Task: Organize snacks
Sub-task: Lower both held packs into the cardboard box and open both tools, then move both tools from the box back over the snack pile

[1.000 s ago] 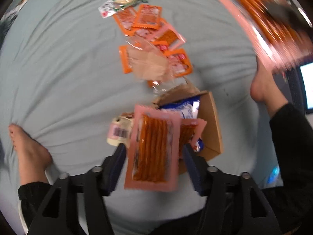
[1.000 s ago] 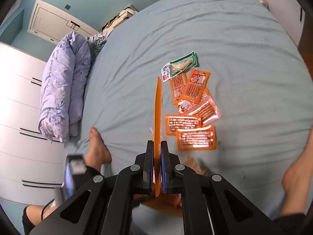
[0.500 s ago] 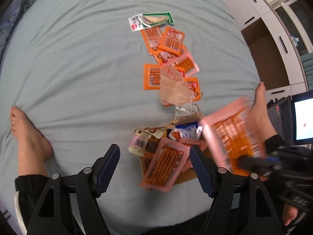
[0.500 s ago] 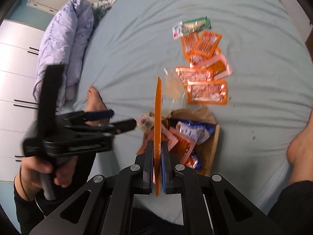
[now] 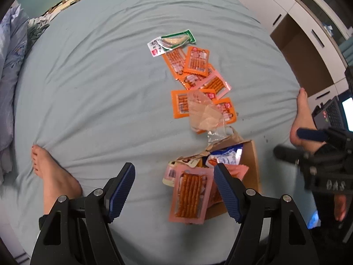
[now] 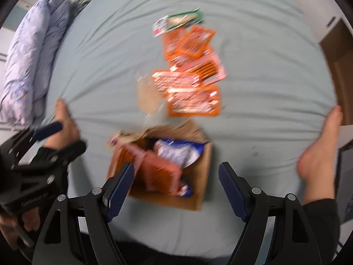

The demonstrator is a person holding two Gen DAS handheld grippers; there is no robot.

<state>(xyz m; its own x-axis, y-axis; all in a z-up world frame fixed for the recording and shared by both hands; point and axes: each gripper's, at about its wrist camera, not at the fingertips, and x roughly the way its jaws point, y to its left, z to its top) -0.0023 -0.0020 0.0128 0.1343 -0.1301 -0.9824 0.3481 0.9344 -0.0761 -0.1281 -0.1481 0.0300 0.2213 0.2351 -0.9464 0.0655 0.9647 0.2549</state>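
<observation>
A brown cardboard box [image 5: 252,165] [image 6: 201,185] lies on the bed and holds pink sausage-stick packs [image 5: 190,195] [image 6: 161,172] and a blue-and-white packet [image 5: 227,156] [image 6: 178,153]. Several orange snack packs [image 5: 196,60] [image 6: 193,101], a pink pack [image 5: 217,84] and a green-and-white packet [image 5: 172,42] [image 6: 178,21] lie spread beyond the box. A clear crumpled wrapper [image 5: 204,114] lies on the orange packs. My left gripper [image 5: 174,184] is open and empty above the box's left side. My right gripper [image 6: 176,183] is open and empty over the box; its view is blurred.
The bed sheet [image 5: 88,88] is light blue. A bare foot rests at each side [image 5: 51,176] [image 5: 302,114]. Pillows [image 6: 28,66] lie at the far left. White cupboards [image 5: 297,22] and a laptop [image 5: 339,110] stand to the right of the bed.
My left gripper let go of its pink pack, which now lies on the box. My right gripper opened and dropped its orange-edged pack into the box. Both grippers shifted.
</observation>
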